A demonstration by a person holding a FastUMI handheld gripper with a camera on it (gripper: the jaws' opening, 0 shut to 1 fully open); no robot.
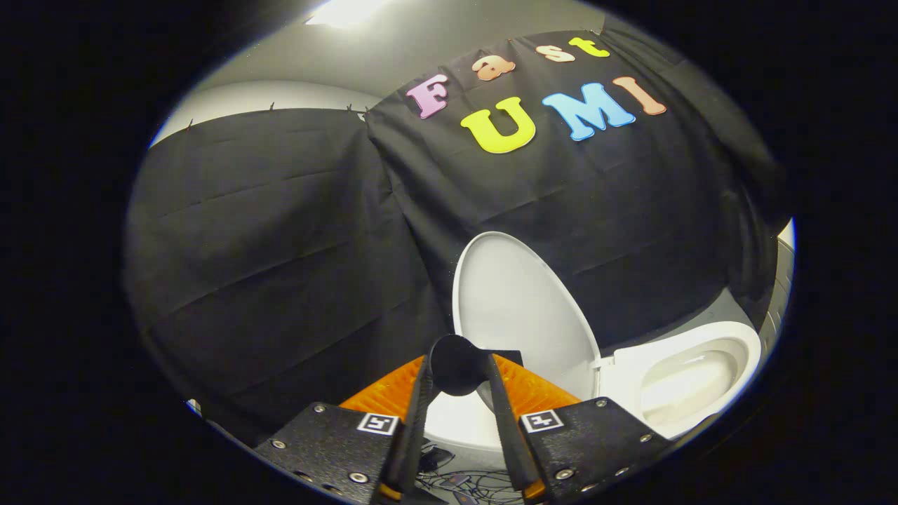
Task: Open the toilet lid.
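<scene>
Between the claw point(459, 375) fingers nothing is sitting: they are standing a little apart, converging toward the tips and pressing on no part of the toilet. A dark round piece of the rig is showing just at the tips. Just ahead and slightly right, the lid point(519, 308) is standing upright, leaning back against the black cloth wall point(280, 245), its inner face toward the camera. Beyond it to the right the bowl point(691, 375) is lying open, rim and basin exposed. Some cable clutter point(456, 484) is showing on the floor below the fingers.

Judging by this, the lid is already up and the job is looking essentially done. To finish well: keep the fingers off the lid edge, back straight out without brushing it, and check it is resting stably against the cloth so it isn't dropping forward.
</scene>
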